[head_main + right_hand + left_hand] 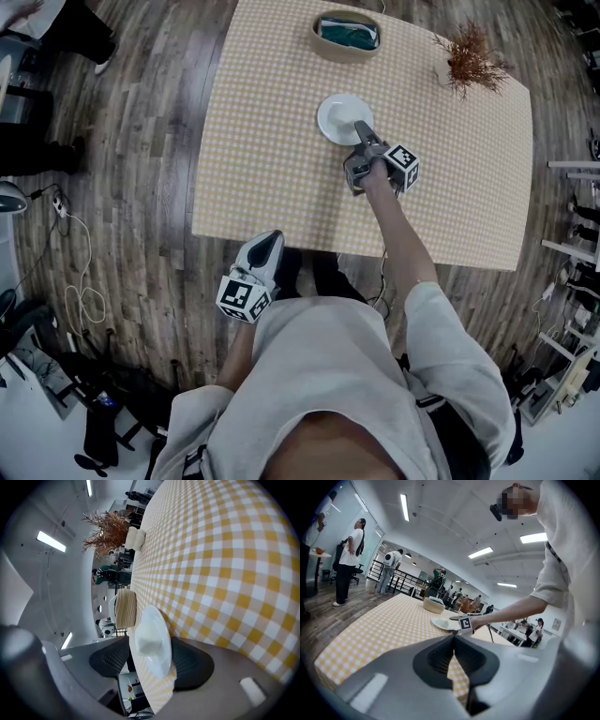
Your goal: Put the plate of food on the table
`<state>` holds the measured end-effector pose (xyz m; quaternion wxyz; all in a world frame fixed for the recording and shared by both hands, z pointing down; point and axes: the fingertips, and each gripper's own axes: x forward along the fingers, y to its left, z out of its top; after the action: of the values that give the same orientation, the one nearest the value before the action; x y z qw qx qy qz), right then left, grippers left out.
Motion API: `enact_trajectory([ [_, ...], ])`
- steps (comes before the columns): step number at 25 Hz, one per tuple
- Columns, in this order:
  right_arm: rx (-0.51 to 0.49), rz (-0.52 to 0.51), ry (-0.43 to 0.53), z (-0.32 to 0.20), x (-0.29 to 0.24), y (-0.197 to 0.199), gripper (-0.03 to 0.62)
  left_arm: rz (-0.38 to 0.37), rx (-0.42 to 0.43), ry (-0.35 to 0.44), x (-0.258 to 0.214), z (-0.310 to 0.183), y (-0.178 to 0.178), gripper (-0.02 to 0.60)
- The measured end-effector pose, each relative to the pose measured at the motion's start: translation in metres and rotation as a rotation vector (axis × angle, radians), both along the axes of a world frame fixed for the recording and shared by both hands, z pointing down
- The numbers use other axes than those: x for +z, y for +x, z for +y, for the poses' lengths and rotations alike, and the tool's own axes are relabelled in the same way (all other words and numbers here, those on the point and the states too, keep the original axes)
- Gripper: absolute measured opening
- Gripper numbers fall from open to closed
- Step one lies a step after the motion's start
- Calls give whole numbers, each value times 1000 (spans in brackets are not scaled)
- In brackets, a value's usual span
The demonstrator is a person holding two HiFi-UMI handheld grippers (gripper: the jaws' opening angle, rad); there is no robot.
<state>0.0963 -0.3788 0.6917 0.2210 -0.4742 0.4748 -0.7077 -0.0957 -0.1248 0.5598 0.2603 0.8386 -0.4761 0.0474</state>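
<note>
White plate inside parted right tool

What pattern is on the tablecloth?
Yellow and white checks cover the tablecloth. They show best in the right gripper view.

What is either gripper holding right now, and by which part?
Nothing. The right gripper has its jaws open around the near rim of the plate, not pressing it; the left gripper is shut and empty.
</note>
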Motion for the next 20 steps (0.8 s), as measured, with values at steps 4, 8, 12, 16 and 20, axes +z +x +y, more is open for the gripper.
enact_trajectory([
  [4,-43,38,19,-4,-5,-3,339,-2,-2,5,-2,0,-2,9],
  [8,-234,226,73,4,-4,-8,294,1,-2,2,-1,1,1,9],
  [12,-401,347,136,11,-5,-19,290,4,3,-3,2,4,-1,9],
  [16,-603,440,197,20,-5,-26,319,8,12,-4,2,3,1,9],
  [20,-824,657,260,34,-1,-31,308,13,18,-1,0,2,2,10],
])
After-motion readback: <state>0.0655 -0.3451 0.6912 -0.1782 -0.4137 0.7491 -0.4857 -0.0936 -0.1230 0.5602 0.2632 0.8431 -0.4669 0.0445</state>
